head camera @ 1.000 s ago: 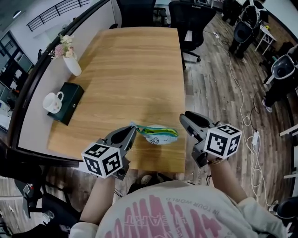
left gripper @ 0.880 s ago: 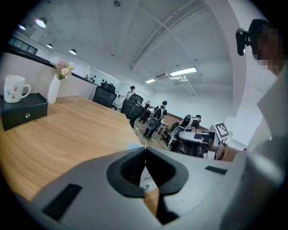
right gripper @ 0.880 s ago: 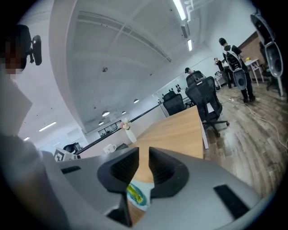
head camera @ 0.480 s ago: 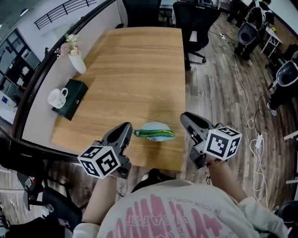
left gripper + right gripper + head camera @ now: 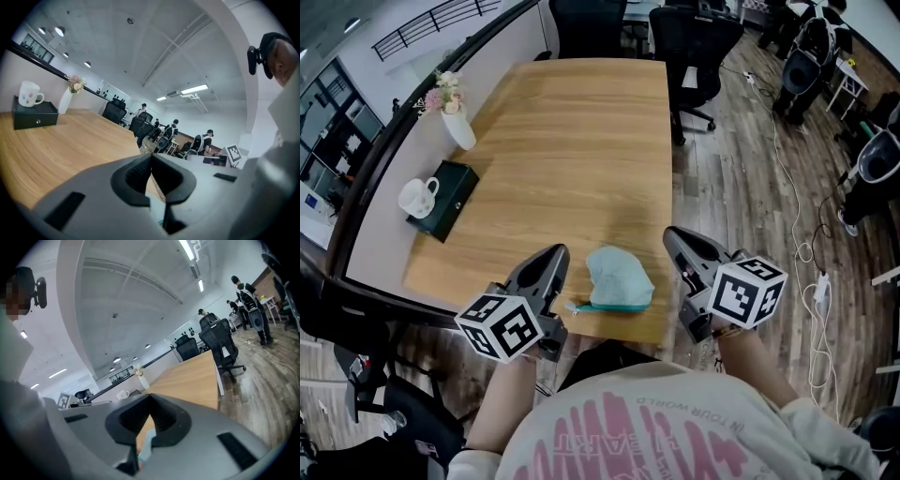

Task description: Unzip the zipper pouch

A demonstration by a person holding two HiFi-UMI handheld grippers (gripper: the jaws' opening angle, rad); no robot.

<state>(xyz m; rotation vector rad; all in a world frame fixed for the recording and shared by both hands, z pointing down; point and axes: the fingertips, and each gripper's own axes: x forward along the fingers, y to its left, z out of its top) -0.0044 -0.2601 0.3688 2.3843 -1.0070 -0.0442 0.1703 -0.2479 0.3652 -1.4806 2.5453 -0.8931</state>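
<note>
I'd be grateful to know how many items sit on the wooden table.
4: the pouch at the near edge, a dark box at the left edge, a white mug on it, a flower vase beyond. Nothing seems hidden.

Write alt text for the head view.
A pale blue zipper pouch lies near the front edge of the wooden table, between the left gripper and right gripper, both shut and empty; the right one's jaws have just closed.
</note>
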